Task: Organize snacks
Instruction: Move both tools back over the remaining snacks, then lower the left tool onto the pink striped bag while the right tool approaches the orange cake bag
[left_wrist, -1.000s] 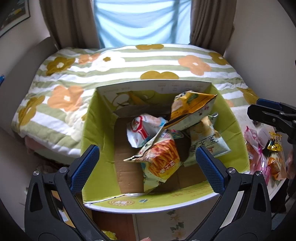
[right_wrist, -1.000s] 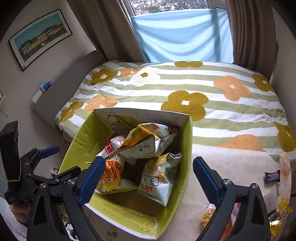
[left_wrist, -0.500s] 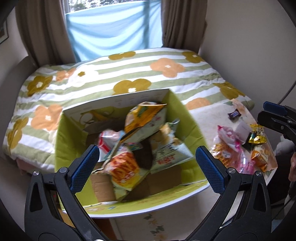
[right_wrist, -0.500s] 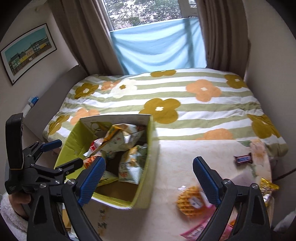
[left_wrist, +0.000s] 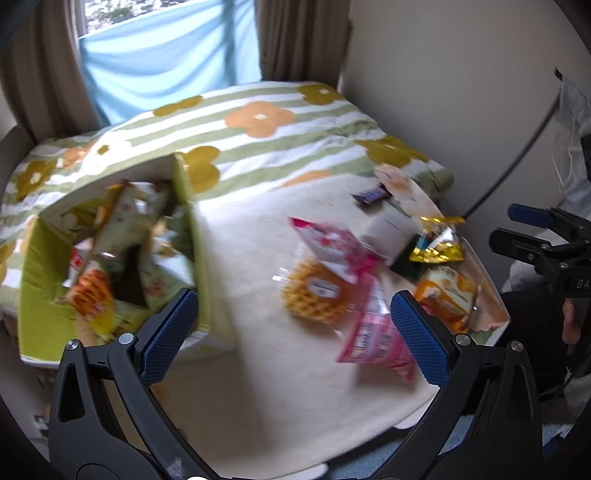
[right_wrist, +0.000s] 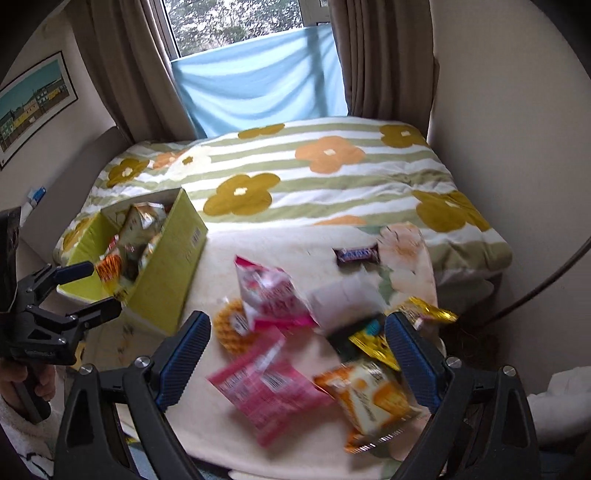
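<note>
Painting (right_wrist: 35, 99) only in right wrist view, cable (left_wrist: 517, 155) in both

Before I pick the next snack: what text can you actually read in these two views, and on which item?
"DA": on the right gripper's black body, cut off at the frame edge.
Chocolate bar: white brand lettering, too blurred to read.
Pink packets: print smeared by motion, unreadable.
Waffle label: blurred.
Green box: barcode and small print, too small.
Orange packet: blurred.
</note>
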